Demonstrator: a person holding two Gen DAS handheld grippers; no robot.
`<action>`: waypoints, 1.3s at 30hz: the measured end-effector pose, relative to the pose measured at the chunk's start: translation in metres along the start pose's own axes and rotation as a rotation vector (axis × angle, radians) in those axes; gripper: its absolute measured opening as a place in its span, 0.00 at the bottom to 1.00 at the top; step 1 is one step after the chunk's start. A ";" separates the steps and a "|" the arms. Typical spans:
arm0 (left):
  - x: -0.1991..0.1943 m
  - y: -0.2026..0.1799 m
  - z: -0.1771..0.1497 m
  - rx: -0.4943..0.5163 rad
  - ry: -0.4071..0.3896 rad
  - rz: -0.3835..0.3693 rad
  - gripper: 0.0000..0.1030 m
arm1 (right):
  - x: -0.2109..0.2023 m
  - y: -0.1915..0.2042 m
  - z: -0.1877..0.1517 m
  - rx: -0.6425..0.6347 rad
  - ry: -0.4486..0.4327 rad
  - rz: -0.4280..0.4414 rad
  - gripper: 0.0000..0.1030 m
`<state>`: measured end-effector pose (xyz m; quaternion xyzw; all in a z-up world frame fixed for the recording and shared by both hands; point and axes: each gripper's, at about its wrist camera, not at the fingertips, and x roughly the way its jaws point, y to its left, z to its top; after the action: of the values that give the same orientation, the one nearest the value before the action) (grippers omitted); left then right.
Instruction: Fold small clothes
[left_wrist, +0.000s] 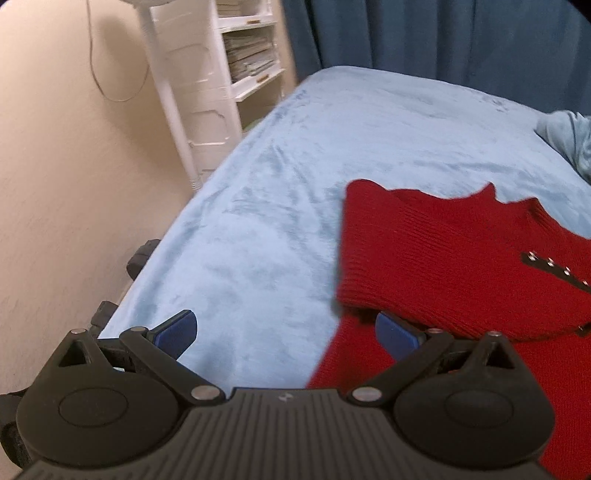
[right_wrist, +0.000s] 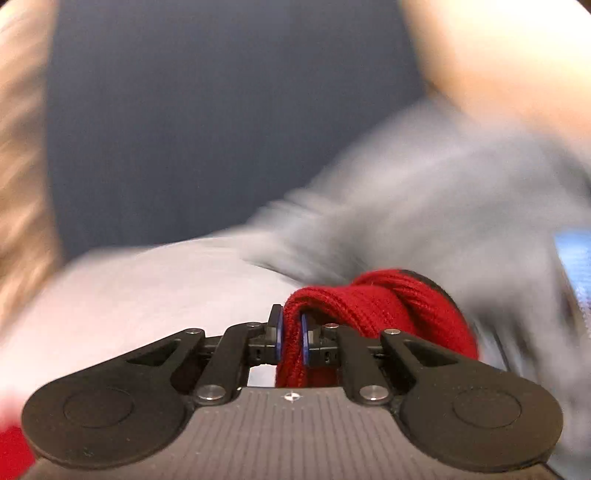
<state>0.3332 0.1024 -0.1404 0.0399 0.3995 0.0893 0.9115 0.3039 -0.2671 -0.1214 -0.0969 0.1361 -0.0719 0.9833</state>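
Ribbed red knit sweater lay folded toward the plush blue bed cover's near right side; left gripper gaped wide, right gripper pinched a sweater fold.

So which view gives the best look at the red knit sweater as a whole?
The left wrist view: the red knit sweater lies on the blue blanket, one layer folded over, studded trim visible, by the open left tongs. The right wrist view shows only a bunched fold pinched in the right tongs, surroundings blurred.
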 end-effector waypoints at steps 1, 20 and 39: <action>0.002 0.003 0.000 -0.003 -0.002 0.007 1.00 | -0.006 0.043 -0.013 -0.172 0.017 0.126 0.12; 0.031 -0.041 0.052 -0.023 -0.097 -0.253 1.00 | -0.017 0.034 -0.074 -0.146 0.248 0.247 0.87; 0.074 -0.032 0.074 -0.274 0.114 -0.400 0.24 | -0.007 0.024 -0.091 -0.131 0.296 0.231 0.14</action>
<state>0.4412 0.0852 -0.1480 -0.1688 0.4344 -0.0375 0.8840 0.2742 -0.2585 -0.2105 -0.1331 0.2936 0.0367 0.9459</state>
